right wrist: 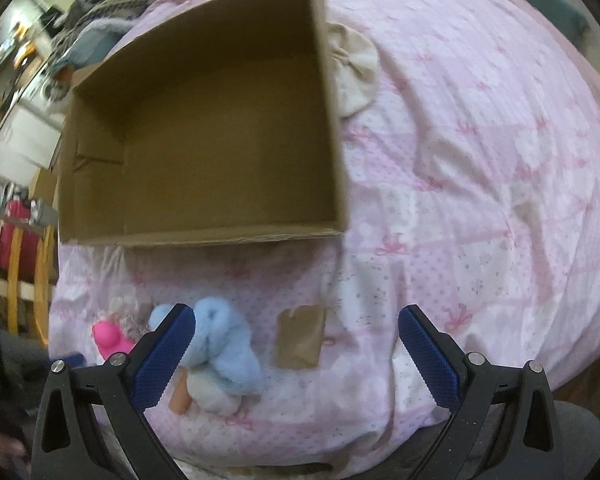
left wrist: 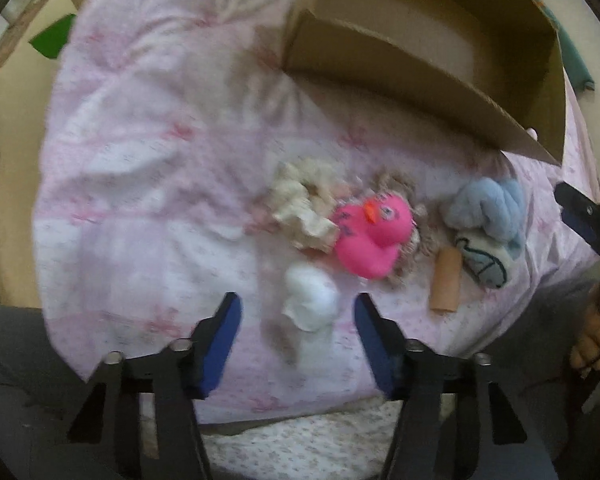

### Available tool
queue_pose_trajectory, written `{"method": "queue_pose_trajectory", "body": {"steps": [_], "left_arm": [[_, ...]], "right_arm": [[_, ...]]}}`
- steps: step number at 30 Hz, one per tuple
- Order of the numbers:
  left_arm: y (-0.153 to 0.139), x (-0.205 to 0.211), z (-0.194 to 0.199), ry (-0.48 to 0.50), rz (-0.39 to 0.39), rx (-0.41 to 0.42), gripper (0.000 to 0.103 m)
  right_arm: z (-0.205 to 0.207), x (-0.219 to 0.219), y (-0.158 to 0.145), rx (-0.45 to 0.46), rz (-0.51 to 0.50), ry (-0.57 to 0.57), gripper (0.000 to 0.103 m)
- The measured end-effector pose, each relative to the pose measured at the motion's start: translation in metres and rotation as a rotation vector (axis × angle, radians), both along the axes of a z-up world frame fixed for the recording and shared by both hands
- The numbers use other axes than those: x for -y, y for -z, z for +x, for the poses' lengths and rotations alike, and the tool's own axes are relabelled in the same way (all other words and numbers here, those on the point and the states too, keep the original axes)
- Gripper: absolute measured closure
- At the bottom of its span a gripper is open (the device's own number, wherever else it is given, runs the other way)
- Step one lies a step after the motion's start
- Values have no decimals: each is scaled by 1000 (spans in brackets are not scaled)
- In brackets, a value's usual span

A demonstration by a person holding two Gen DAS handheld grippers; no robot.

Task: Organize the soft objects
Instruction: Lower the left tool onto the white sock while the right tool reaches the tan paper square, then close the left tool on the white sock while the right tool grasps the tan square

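So, the soft stuff is all in a loose pile on the pink quilt [left wrist: 140, 160], out ahead of my left gripper [left wrist: 298, 344]. Closest is a white fluffy ball [left wrist: 310, 298], sitting right between my left fingertips but not touched by either one, and those jaws are spread wide with nothing in them. Just past it is the pink duck [left wrist: 370, 236], lying on top of a shaggy grey-beige thing [left wrist: 404, 188]. Left of the duck, touching it, is a crumpled cream cloth [left wrist: 300, 208]. Off to the right of the duck there's a cardboard tube [left wrist: 446, 280], and leaning against that a blue plush toy [left wrist: 486, 216] with a white patterned bottom.

My right gripper [right wrist: 296, 354] is also wide open and holding nothing. From there the blue plush toy [right wrist: 224, 344] sits just beside my left finger [right wrist: 162, 356], partly behind it, can't tell if it's actually touching. A small brown flat piece [right wrist: 300, 338] lies on the quilt between my right-hand fingers, further out.

Beyond everything is the open cardboard box [right wrist: 332, 120], resting on the quilt, nothing visible inside. A beige round cushion [right wrist: 354, 70] pokes out from behind the box's right wall.
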State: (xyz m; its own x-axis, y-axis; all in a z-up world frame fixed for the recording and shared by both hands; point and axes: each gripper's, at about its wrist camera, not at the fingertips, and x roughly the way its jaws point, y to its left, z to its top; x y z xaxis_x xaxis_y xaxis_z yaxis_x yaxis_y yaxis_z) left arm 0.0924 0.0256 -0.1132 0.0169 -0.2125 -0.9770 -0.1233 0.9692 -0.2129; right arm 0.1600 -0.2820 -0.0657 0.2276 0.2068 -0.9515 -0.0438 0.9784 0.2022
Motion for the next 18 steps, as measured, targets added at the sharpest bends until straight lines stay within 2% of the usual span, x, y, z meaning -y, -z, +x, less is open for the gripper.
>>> {"method": "queue_pose_trajectory", "body": {"steps": [2,3,4,5,6,7,9,10,11,13,18], "left_arm": [[4,6,1,14,11,-3,54],[6,9,1,21,16,-4,60],[8,11,1,26,11,-9,68],[12,13,0,29,1,-17,72],[13,14,-1,30,-3,-20,83],[15,14,-2,31,-6,-22,89],[14,13,-5,17,-42,-28,93],[11,12,-7,17,-48,-20,94],[5,11,-10,16,-42,-4,94],[-8,4,-18,3,-29,31,94],[-39,-15,-30,-42,-1,109,94]], "right_arm": [[2,7,6,-21,20,32,0],[3,11,10,-39,37,50,0],[3,14,14,-54,53,66,4],[4,16,19,-74,60,76,15],[5,17,24,-96,62,84,19],[6,17,29,-117,65,92,23],[8,15,38,-153,68,99,30],[8,14,42,-163,68,96,38],[8,11,46,-172,62,89,45],[7,3,53,-185,44,66,52],[5,-15,62,-183,-52,10,55]]}}
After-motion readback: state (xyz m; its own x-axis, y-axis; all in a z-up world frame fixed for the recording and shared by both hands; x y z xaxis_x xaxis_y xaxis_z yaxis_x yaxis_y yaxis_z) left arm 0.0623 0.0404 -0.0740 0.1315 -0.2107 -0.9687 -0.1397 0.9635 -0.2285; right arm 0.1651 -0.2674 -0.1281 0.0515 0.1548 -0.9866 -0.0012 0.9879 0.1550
